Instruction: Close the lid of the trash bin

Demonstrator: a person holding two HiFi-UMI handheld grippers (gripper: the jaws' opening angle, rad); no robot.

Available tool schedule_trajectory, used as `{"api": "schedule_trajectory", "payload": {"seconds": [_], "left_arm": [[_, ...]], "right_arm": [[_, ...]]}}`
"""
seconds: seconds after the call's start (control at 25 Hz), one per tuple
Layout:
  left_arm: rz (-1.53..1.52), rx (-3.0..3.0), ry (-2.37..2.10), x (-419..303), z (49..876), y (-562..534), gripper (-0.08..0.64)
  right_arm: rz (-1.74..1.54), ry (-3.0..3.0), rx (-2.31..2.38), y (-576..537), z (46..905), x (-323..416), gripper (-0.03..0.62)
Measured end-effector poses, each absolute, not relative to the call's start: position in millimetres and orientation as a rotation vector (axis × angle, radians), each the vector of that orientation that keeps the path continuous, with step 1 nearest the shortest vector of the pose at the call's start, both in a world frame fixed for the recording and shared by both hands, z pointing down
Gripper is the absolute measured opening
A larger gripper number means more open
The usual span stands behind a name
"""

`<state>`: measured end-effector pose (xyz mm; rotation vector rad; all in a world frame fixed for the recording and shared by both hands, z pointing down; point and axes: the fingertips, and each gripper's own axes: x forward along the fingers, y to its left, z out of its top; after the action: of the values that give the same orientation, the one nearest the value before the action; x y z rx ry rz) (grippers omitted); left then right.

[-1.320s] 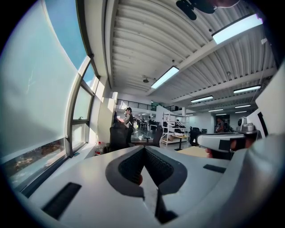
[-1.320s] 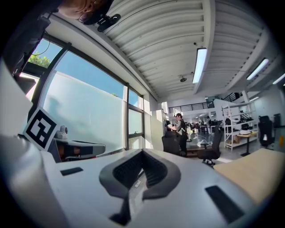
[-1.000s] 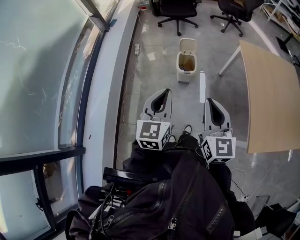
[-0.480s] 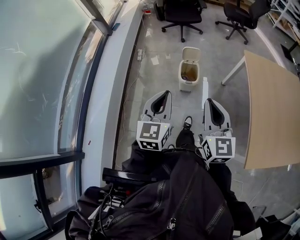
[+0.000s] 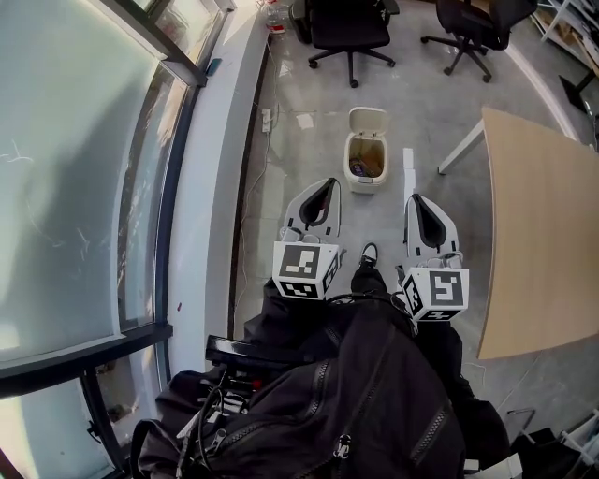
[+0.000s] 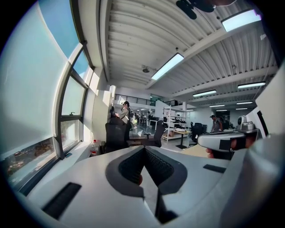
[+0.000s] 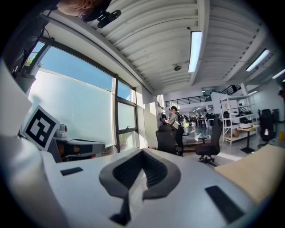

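Observation:
In the head view a small white trash bin [image 5: 366, 166] stands on the grey floor ahead, its lid [image 5: 367, 120] tipped up and back and some rubbish showing inside. My left gripper [image 5: 332, 181] and right gripper [image 5: 414, 199] are held side by side in front of my body, both short of the bin and pointing towards it. Each is shut with nothing between its jaws. In the left gripper view the left gripper [image 6: 143, 148] hides the bin, and in the right gripper view the right gripper [image 7: 142, 151] does the same.
A wooden table [image 5: 543, 234] stands on the right, with one white leg near the bin. Two black office chairs [image 5: 348, 23] [image 5: 473, 23] are beyond the bin. A window wall [image 5: 94, 140] and its sill run along the left, with a power strip [image 5: 267, 119] on the floor. People stand far off.
The whole view has moved forward across the floor. The bin has come closer and sits lower in the picture. Both grippers stay shut and level, side by side.

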<state>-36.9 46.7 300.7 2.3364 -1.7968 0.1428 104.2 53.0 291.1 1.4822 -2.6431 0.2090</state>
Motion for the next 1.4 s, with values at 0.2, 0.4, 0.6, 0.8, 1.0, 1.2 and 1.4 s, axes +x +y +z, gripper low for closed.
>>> {"api": "schedule_trajectory", "payload": {"seconds": [0.2,0.4,0.6,0.8,1.0,1.2,1.4], "left_arm": [[0.193,2.332,-1.790,-19,308,-5,0.002],[0.277,2.303,-1.758,-3,333,-39,0.002],[0.345,2.235,-1.735,0,367,-59,0.002],[0.385,2.164,-1.726,-9,399,-71,0.002],[0.418,2.093,-1.703,-32,435,-71,0.002],[0.499,2.025,-1.628,-45,503,-93,0.002],[0.568,1.915,-1.541,-66,577,-91,0.002]], "right_arm": [[0.261,-2.643,1.478,2,301,121,0.006],[0.315,-2.634,1.422,-38,323,129,0.006],[0.363,-2.616,1.328,-67,354,122,0.006],[0.422,-2.581,1.219,-84,391,103,0.006],[0.451,-2.526,1.103,-84,424,73,0.006],[0.485,-2.428,1.022,-107,488,55,0.006],[0.518,-2.334,0.903,-114,561,35,0.006]]}}
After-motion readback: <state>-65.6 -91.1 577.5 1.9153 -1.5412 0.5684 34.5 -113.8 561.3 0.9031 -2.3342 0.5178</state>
